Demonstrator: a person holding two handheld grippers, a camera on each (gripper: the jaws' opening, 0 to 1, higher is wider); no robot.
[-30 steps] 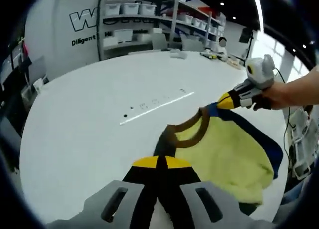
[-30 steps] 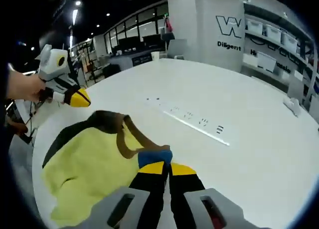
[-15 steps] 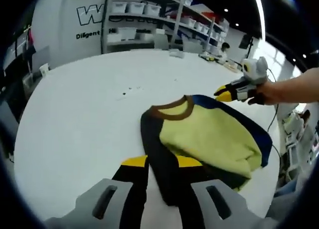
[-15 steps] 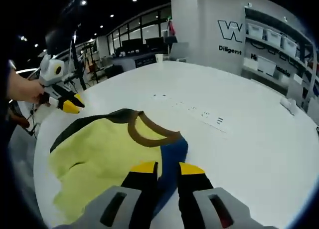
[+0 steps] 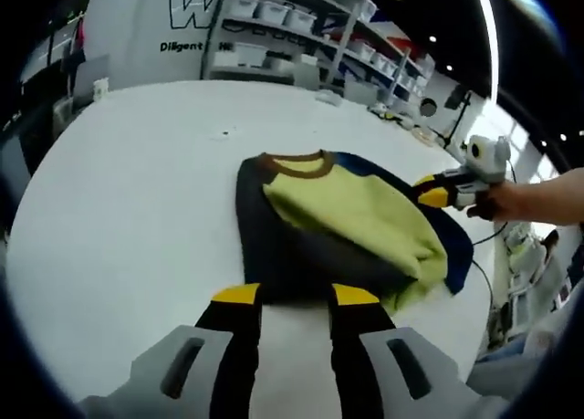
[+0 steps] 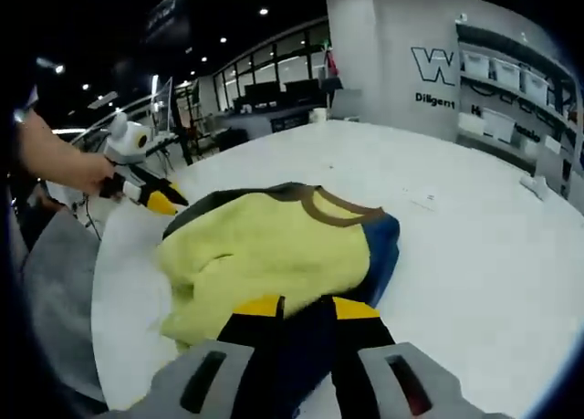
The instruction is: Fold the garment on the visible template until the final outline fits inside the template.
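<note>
Wall lettering [image 5: 196, 13] cut off; template beneath garment [image 6: 274, 246] hidden.

Bright ceiling lights, soft shadows, slight blur, warped fisheye edges

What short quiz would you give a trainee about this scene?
1. True or false: the garment lies on the white table.
2. Which colour is the collar? A red, B brown, C white.
3. Fill in: the left gripper has its jaws ____.
Key: 1 true; 2 B; 3 open.
</note>
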